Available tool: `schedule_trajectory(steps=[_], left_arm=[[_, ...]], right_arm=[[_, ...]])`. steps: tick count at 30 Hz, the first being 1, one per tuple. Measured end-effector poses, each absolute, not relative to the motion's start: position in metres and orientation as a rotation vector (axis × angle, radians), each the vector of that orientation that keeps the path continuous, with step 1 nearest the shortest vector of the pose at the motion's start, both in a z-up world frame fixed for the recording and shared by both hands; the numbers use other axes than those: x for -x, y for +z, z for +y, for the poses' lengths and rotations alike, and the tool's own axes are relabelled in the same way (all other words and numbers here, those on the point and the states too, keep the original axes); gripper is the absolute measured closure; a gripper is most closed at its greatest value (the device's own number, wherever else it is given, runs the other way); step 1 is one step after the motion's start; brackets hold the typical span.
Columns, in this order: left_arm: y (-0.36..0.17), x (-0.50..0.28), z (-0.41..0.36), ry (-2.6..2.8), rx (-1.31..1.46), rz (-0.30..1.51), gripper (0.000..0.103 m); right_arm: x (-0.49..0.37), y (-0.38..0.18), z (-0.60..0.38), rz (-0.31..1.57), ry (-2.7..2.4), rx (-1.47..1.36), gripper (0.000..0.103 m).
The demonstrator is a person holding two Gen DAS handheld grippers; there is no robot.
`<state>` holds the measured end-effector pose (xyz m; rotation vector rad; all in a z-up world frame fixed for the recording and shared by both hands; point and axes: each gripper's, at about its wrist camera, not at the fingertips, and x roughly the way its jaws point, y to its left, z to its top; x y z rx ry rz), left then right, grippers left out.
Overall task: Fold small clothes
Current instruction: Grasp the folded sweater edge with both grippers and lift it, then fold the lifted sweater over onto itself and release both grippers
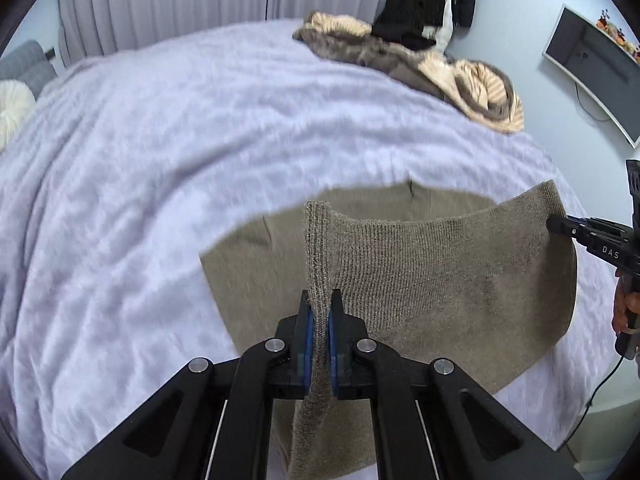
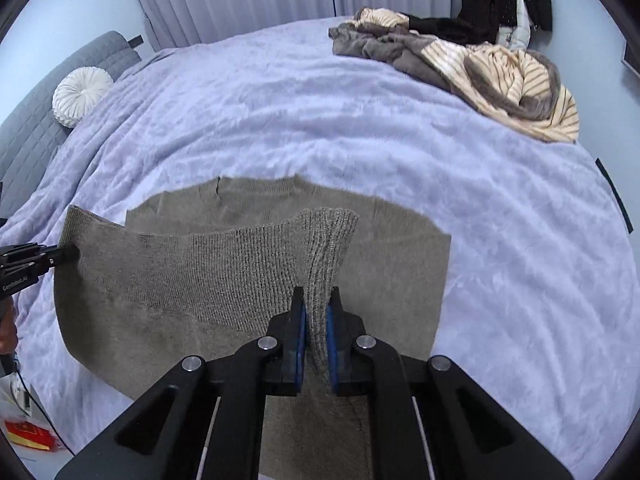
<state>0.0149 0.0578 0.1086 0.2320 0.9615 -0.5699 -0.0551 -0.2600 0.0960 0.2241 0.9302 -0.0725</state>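
2 grippers, left (image 1: 320,300) and right (image 2: 316,298), clamp 1 sweater (image 1: 440,280).

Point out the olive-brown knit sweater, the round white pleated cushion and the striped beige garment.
olive-brown knit sweater (image 2: 224,280), right wrist view, lifted hem panel
round white pleated cushion (image 2: 82,94), right wrist view, its pleated face
striped beige garment (image 2: 516,76), right wrist view, striped fold

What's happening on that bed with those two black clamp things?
A person is folding a small brown knitted garment on the lilac blanket. The left gripper and right gripper are each clamped shut on a corner of its near edge, lifted off the bed. A pile of other clothes waits at the far corner.
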Motion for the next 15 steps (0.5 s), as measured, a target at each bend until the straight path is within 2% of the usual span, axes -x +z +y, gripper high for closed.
schedule_trajectory(steps=[5,14,15], left_arm=[[0.098,-0.070,0.041,-0.509,-0.253,0.913,0.096],[-0.015,-0.129,0.021,-0.312,-0.315,1.049,0.096],[-0.022,-0.132,0.022,-0.287,-0.324,1.052,0.087]], right_arm=[[-0.003,0.094,-0.281,0.906,-0.106,-0.228,0.094],[-0.071,-0.011,-0.285,1.075,-0.138,-0.243,0.094],[-0.073,-0.021,-0.287,1.094,-0.145,-0.251,0.094]])
